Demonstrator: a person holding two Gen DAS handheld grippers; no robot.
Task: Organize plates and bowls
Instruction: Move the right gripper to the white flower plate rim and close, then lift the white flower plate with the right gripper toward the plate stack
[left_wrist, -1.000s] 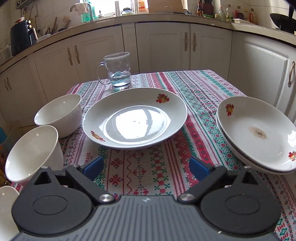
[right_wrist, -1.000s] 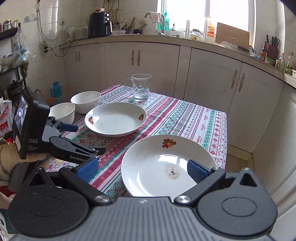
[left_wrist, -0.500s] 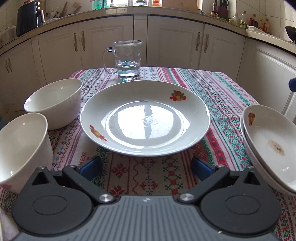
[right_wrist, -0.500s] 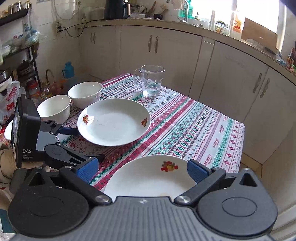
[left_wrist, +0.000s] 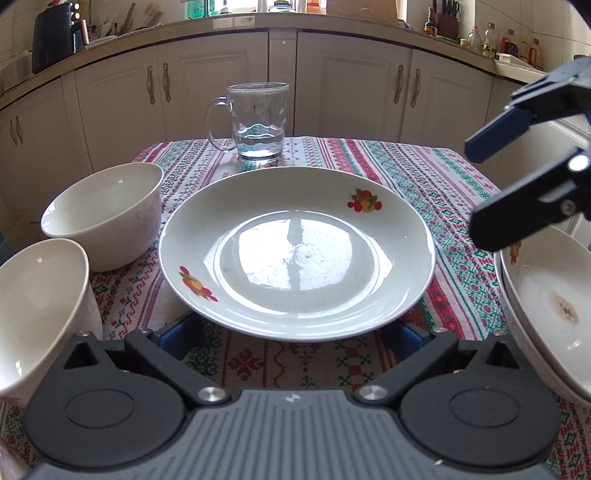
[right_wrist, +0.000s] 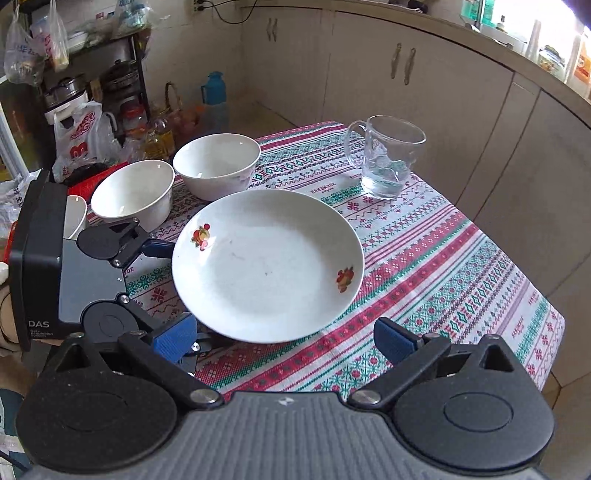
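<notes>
A white plate with fruit prints (left_wrist: 295, 251) (right_wrist: 266, 262) lies in the middle of the patterned tablecloth (left_wrist: 436, 173). My left gripper (left_wrist: 295, 334) (right_wrist: 176, 295) is open wide, its blue pads (left_wrist: 181, 332) flanking the plate's near rim and partly tucked under it. My right gripper (right_wrist: 284, 339) (left_wrist: 517, 166) hovers open above the cloth at the plate's other side, nothing between its pads. Two white bowls (left_wrist: 107, 214) (left_wrist: 37, 302) stand left of the plate. A stack of two plates (left_wrist: 546, 295), the top one stained, sits at the right.
A glass mug (left_wrist: 258, 122) (right_wrist: 388, 158) with a little water stands behind the plate. A third bowl (right_wrist: 75, 214) shows behind the left gripper's body. Cabinets (left_wrist: 354, 85) ring the table; bags and bottles (right_wrist: 85, 136) crowd the floor beyond the bowls.
My left gripper crept forward until its pads reached the centre plate's rim. My right gripper swung away from the stacked plates toward the centre plate and now shows in the left wrist view.
</notes>
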